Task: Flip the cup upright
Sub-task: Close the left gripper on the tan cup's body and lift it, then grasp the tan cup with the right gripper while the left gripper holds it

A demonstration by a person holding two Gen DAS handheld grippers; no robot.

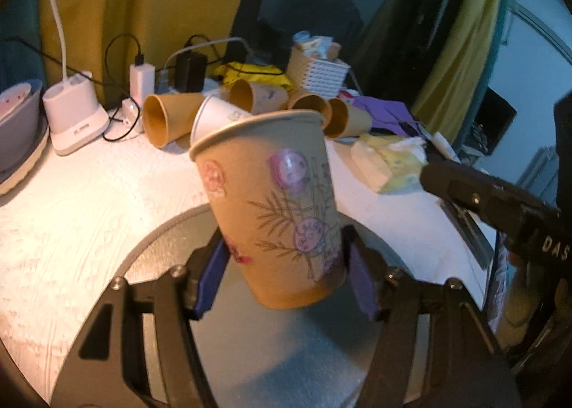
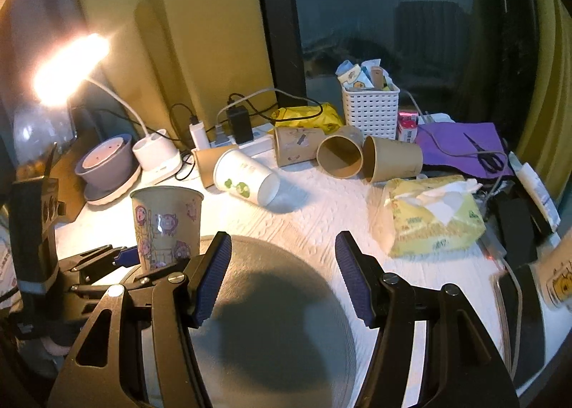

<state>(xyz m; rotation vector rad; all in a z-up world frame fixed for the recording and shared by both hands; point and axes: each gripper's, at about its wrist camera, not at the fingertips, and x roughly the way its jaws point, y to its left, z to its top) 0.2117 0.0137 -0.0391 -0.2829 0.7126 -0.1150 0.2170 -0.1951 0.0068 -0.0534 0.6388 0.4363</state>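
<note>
Brown paper cup (image 1: 275, 208), printed with pink figures, mouth up, slightly tilted, clamped low on its sides by left tool (image 1: 286, 279) over grey round mat (image 1: 171, 247) on white worktop (image 1: 82, 200). Right tool (image 2: 282, 275) spread apart, empty, over same mat. Behind: more cups lying sideways (image 2: 246, 175).

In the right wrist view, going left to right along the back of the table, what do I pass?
Purple bowl → white lamp base → white cup lying on its side → white slatted basket → purple cloth with scissors. The brown cups overlap, so I have left them out.
</note>
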